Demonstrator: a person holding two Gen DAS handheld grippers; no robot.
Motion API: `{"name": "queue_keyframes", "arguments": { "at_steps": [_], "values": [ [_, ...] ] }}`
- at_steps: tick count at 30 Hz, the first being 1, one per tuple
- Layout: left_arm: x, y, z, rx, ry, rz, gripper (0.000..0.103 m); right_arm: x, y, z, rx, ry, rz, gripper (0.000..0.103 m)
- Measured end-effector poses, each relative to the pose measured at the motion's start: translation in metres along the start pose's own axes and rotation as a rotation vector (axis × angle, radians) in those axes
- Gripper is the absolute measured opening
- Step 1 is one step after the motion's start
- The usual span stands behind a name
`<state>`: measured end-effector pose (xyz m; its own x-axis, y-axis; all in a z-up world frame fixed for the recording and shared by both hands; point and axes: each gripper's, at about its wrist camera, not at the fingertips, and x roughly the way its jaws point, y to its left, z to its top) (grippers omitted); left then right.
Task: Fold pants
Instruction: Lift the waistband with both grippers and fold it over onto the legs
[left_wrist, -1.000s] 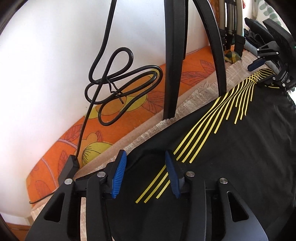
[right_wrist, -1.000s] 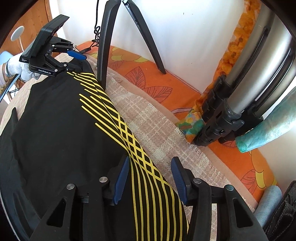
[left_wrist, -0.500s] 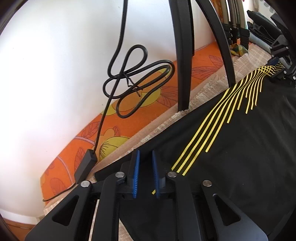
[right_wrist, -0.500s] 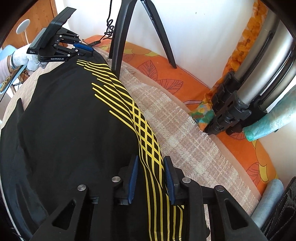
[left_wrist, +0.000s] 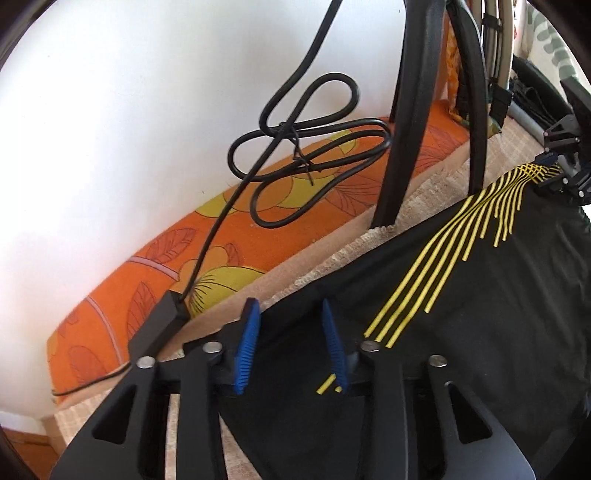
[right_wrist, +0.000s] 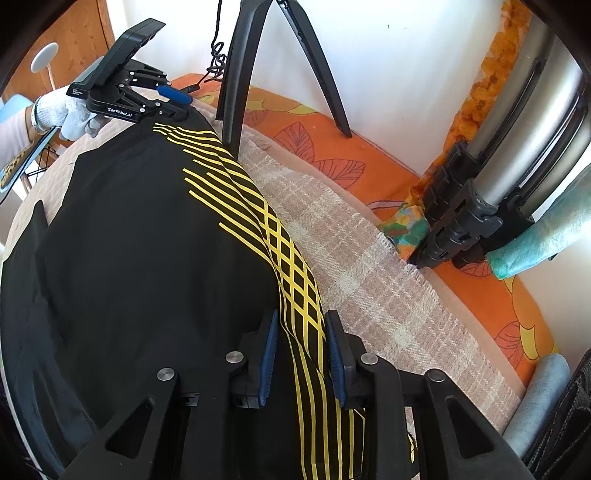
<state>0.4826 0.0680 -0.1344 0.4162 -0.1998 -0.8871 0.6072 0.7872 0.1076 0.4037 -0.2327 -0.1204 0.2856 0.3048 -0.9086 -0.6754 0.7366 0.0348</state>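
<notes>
A beige checked blanket (right_wrist: 373, 258) is spread across the middle of the right wrist view, and an orange flowered sheet (right_wrist: 332, 162) is seen along its far edge against a white wall (right_wrist: 399, 62). Two black tripod legs (right_wrist: 236, 70) are planted at top centre. At right, folded metal legs (right_wrist: 517, 147) are leaned beside a teal cloth (right_wrist: 543, 236). In the left wrist view, a looped black cable (left_wrist: 310, 147) is hung at centre, and a black adapter (left_wrist: 159, 328) is laid at lower left.
</notes>
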Motion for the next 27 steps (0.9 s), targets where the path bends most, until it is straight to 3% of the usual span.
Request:
{"name": "queue_keyframes", "arguments": {
  "at_steps": [2,4,7,13,17,19,21,22,27],
  "values": [
    [-0.003,-0.011,-0.007,0.051,-0.008,0.025,0.006,-0.002,0.005,-0.002,-0.009,-0.005,-0.022,0.014],
    [-0.004,-0.015,-0.007,0.063,-0.007,0.057,0.004,-0.004,0.011,-0.002,-0.02,-0.007,-0.058,0.006],
    [-0.018,-0.036,-0.017,0.07,-0.023,0.087,0.002,-0.015,0.02,-0.004,-0.025,-0.038,-0.1,0.001],
    [-0.045,-0.051,-0.039,0.065,-0.043,0.11,0.001,-0.054,0.033,-0.01,0.0,-0.131,-0.115,0.001],
    [-0.064,-0.063,-0.05,0.115,-0.071,0.169,0.001,-0.073,0.057,-0.017,-0.035,-0.149,-0.117,0.001],
    [-0.078,-0.073,-0.049,0.154,-0.114,0.179,0.013,-0.075,0.067,-0.02,-0.046,-0.139,-0.108,0.001],
    [-0.088,-0.084,-0.044,0.208,-0.128,0.184,0.041,-0.076,0.075,-0.022,-0.059,-0.127,-0.115,0.001],
    [-0.089,-0.09,-0.042,0.234,-0.123,0.193,0.046,-0.075,0.077,-0.021,-0.065,-0.125,-0.115,0.001],
    [-0.073,-0.106,-0.038,0.388,-0.08,0.287,0.049,-0.078,0.078,-0.025,-0.054,-0.13,-0.102,0.001]
  ]
}}
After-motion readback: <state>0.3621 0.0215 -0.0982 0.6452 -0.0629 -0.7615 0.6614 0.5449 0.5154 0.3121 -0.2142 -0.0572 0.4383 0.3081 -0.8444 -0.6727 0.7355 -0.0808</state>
